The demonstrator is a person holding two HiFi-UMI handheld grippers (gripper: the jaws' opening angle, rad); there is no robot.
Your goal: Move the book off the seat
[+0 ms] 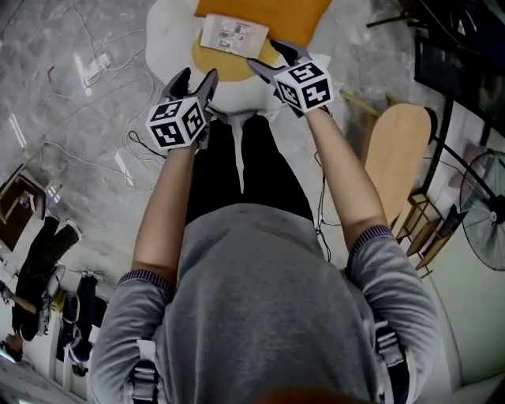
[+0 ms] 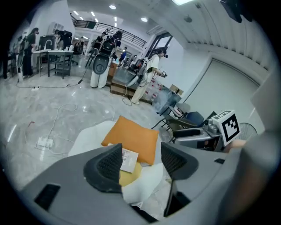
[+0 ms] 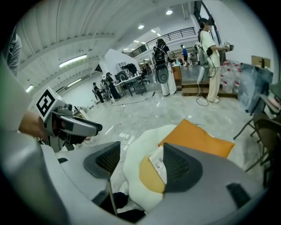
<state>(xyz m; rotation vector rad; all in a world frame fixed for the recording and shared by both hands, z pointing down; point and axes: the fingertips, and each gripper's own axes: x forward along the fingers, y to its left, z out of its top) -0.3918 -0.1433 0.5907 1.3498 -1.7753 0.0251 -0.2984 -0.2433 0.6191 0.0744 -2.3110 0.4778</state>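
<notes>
two released hand-held grippers over the seat, book lying on it

at the top centre of the head view the book [image 1: 230, 33] lies flat on the white seat [image 1: 170, 41], over the far edge of its yellow middle and against the orange cushion [image 1: 264, 9]. the left hand-held gripper [image 1: 195, 80] is released, jaws wide apart with nothing between them, at the seat's lower left edge in the frame. the right hand-held gripper [image 1: 274, 60] is also released and empty, close to the book's lower right corner without gripping it.

Orange cushion [image 1: 292, 14], wooden folding chair [image 1: 398, 150], floor fan [image 1: 495, 209], white power strip [image 1: 96, 68]
</notes>
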